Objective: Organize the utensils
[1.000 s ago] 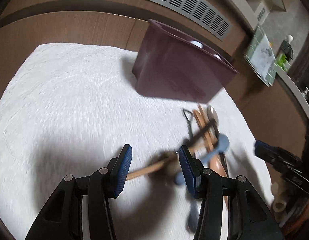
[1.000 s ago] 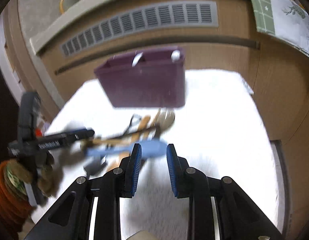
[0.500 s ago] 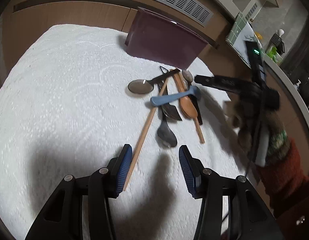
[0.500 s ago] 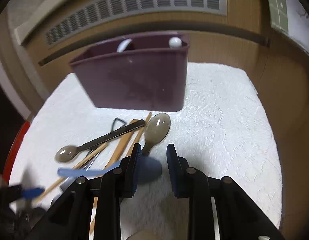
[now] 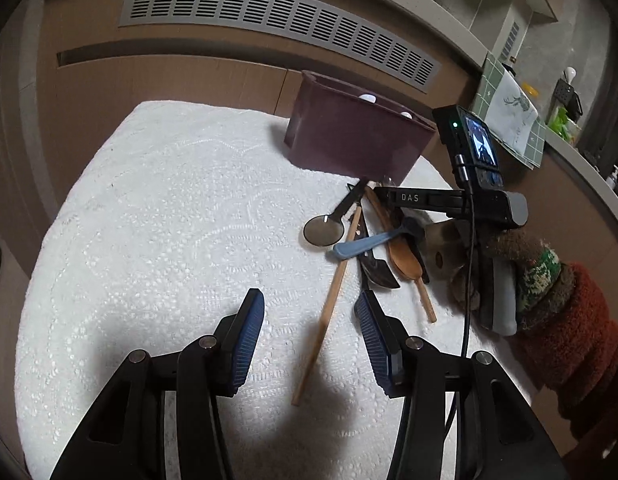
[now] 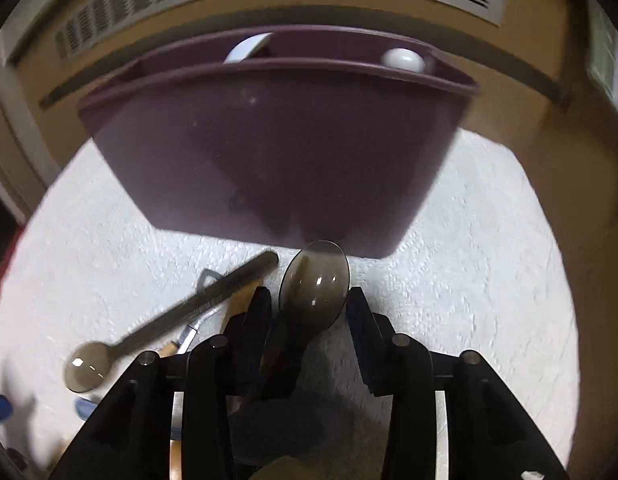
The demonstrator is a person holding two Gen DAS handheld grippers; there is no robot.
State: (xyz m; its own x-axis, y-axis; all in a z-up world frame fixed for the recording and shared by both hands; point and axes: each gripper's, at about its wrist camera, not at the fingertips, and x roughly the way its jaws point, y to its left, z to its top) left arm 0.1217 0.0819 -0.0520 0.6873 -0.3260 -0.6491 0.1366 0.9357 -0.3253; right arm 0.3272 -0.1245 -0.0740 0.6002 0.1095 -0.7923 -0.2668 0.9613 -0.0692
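Observation:
A pile of utensils lies on a white cloth (image 5: 169,220): a wooden chopstick (image 5: 329,308), a blue spoon (image 5: 365,244), a wooden spoon (image 5: 405,258) and a dark smoky spoon (image 5: 324,230). A purple organizer box (image 5: 357,144) stands behind them and holds two white utensils. My left gripper (image 5: 311,340) is open above the chopstick's near half. My right gripper (image 6: 309,308) is open, with the bowl of a second smoky spoon (image 6: 315,286) between its fingers, close to the box (image 6: 277,152).
A brown cabinet front with a grey vent grille (image 5: 277,16) runs behind the cloth. The person's hand in a knitted sleeve (image 5: 565,312) holds the right gripper's body (image 5: 449,200) at the cloth's right edge. A counter with a green tiled cloth (image 5: 509,108) lies far right.
My right gripper moved forward over the pile toward the box and opened wider around the smoky spoon's bowl. My left gripper drew back, and the chopstick now lies between its fingers.

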